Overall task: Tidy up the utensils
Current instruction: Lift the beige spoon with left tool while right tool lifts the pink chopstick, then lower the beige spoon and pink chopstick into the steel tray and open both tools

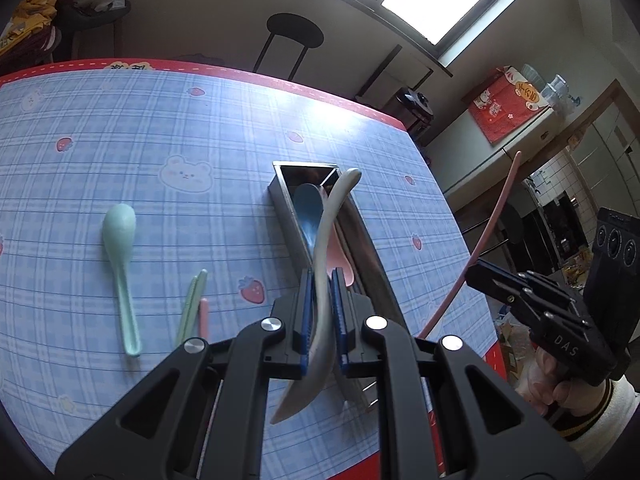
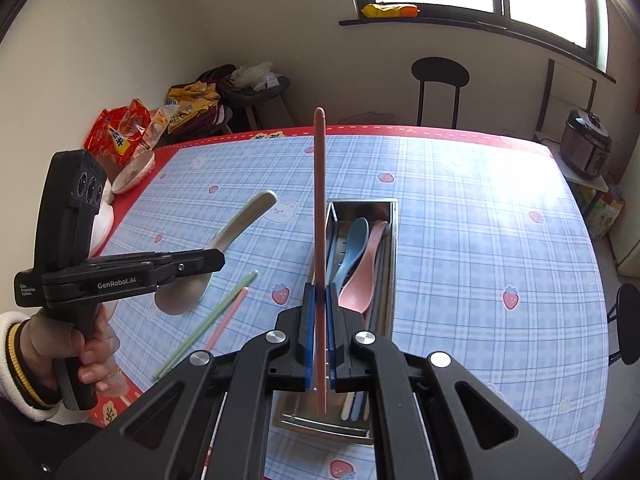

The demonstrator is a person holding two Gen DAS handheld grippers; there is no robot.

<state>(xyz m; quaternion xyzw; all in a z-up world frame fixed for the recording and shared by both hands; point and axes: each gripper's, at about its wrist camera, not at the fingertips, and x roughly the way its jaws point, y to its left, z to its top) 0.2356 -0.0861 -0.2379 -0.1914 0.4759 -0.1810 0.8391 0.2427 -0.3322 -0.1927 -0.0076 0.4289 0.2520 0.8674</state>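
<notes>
Your left claw (image 1: 322, 312) grips the white spoon (image 1: 324, 280), right claw (image 2: 320, 320) the pink chopstick (image 2: 319, 240); the tray (image 2: 394, 240) ahead, probably below, takes both next.

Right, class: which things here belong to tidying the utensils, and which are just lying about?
Job:
- white spoon in left tool
- pink chopstick in right tool
- metal tray holding blue spoon and pink spoon
- green spoon, green chopsticks, second pink chopstick on the table

Lying about:
- stool
- snack bags
- rice cooker
</notes>
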